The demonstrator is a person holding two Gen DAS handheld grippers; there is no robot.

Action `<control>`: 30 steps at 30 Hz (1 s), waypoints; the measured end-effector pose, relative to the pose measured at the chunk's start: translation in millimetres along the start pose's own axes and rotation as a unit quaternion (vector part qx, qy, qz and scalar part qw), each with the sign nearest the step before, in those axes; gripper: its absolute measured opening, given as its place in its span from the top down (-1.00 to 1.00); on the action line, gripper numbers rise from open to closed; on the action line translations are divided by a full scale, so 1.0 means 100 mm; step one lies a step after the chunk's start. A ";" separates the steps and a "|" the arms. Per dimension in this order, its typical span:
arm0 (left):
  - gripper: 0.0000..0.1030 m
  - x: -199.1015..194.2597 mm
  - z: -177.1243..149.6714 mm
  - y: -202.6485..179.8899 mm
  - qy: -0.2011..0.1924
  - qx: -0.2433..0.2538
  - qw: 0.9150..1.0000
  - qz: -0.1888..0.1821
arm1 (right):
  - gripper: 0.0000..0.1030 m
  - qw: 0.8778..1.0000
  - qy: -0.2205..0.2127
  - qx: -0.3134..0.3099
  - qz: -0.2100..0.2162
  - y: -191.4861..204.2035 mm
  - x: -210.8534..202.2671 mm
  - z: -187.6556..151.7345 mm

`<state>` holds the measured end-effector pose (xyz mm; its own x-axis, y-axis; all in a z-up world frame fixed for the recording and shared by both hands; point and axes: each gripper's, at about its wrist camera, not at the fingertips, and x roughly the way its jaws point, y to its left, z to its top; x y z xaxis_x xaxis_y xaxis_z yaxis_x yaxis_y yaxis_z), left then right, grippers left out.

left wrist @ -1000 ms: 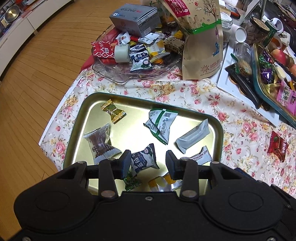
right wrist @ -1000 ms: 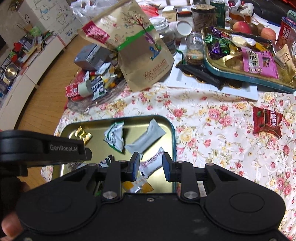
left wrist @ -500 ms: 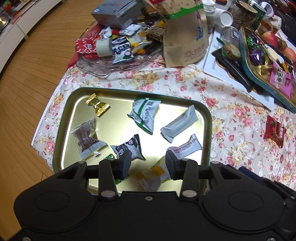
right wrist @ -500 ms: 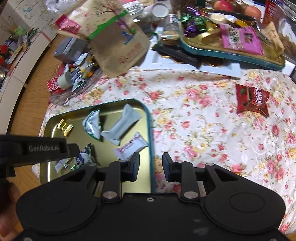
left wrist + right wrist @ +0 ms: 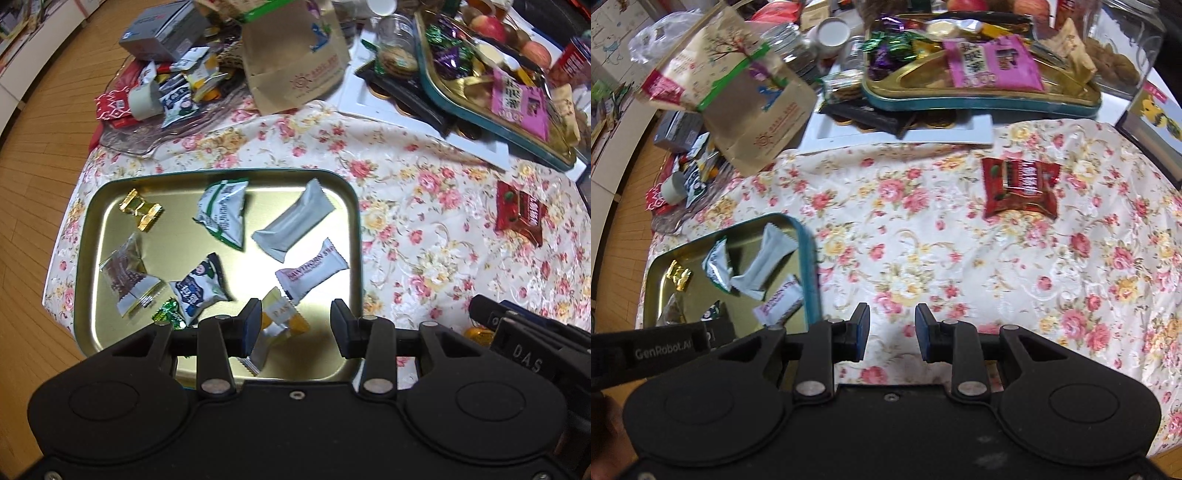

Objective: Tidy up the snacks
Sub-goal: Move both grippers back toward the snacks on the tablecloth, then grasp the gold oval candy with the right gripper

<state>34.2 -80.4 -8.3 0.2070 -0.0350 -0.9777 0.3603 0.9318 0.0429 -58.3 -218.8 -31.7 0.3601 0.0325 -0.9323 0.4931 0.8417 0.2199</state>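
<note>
the red snack packet [image 5: 1019, 190], alone on the cloth right of the gold tray [image 5: 809, 258], looks light, crinkly and slippery, best pinched across its flat middle, and both the right gripper [image 5: 889, 330] and left gripper [image 5: 294, 325] are released and empty.

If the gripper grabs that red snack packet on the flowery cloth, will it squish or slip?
The red packet looks puffy and creased, so it probably squishes a little. Its glossy wrapper might slip between hard jaws. It lies flat, alone on the cloth, so it shouldn't roll.

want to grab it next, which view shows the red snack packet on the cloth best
The right wrist view: the red snack packet lies whole and large on the floral cloth, ahead of the open right hand-held gripper. The left wrist view shows the packet smaller, far off to the right edge.
</note>
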 end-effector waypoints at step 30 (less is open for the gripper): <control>0.05 0.06 -0.08 -0.58 0.016 0.061 0.998 -0.005 | 0.41 0.999 0.021 0.048 0.003 -0.69 0.18 -0.16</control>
<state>7.6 -131.9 -18.2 0.1744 -0.0304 -0.9842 0.4702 0.8808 0.0561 -98.8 -267.8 -68.7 0.3311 0.0622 -0.9415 0.5650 0.7861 0.2506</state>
